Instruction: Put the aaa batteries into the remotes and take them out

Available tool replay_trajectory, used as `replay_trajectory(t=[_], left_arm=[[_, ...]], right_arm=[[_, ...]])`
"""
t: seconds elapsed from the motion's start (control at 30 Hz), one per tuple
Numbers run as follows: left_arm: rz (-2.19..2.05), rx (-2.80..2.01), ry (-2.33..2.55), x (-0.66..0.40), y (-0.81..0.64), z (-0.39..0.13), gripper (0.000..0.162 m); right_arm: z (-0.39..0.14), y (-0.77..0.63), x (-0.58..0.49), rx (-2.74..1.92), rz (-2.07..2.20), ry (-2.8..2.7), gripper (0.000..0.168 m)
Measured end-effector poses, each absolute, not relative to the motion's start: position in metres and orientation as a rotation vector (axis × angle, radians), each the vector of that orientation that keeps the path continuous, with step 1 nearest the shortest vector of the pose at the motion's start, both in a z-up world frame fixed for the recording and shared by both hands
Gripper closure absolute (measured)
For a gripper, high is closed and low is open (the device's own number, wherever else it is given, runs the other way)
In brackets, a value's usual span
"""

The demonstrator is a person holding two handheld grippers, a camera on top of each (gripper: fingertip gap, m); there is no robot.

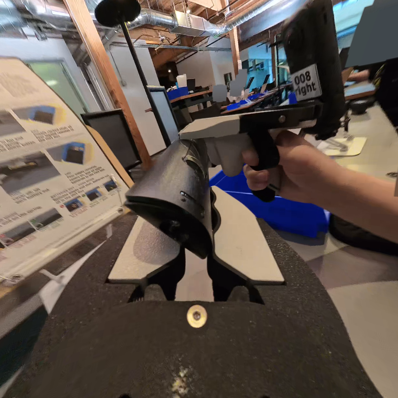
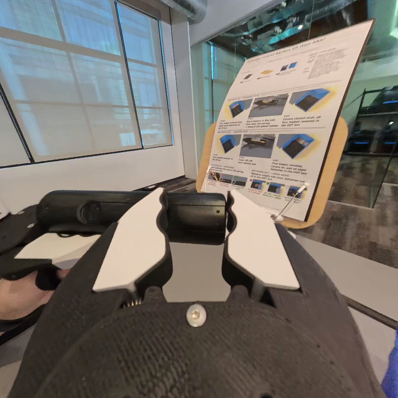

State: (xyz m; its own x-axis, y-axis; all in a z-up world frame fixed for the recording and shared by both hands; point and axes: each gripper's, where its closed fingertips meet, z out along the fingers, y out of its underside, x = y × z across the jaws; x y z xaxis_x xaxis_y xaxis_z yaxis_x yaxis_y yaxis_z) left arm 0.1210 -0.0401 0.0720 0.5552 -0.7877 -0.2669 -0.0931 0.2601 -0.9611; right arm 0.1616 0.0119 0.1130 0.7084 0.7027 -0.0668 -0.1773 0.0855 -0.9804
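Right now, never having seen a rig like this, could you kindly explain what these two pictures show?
There is no robot here: a person holds a hand-operated claw in each hand, and each claw carries a camera looking along its two white fingers. The left wrist view comes from the left claw, which is clamped on a black remote. Beyond it you see the right claw from the side, gripped by the person's hand, with a blue bin behind. The right wrist view comes from that right claw. The remote's far end sits between its fingers, but I cannot tell whether they squeeze it. An instruction board stands behind.
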Motion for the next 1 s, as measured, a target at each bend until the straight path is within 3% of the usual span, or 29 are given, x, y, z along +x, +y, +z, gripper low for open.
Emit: replay_trajectory(t=[0.1, 0.2, 0.37, 0.57, 1.0], left_arm=[[-0.691, -1.253, 0.834, 0.117, -0.035, 0.074, 0.143], [-0.702, -1.238, 0.782, 0.107, -0.03, 0.081, 0.143], [-0.689, -1.185, 0.807, 0.105, -0.032, 0.085, 0.143], [-0.528, -1.142, 0.865, 0.112, -0.037, 0.08, 0.143], [-0.299, -1.044, 0.905, 0.115, -0.045, 0.082, 0.143]], right_arm=[[0.11, 0.011, 0.155, -1.37, 0.818, -0.511, 0.108], [0.107, 0.013, 0.154, -1.407, 0.924, -0.512, 0.087], [0.104, -0.002, 0.134, -1.431, 1.069, -0.595, 0.066], [0.094, 0.004, 0.13, -1.476, 0.878, -0.601, 0.045], [0.105, -0.01, 0.125, -1.377, 0.775, -0.655, 0.042]])
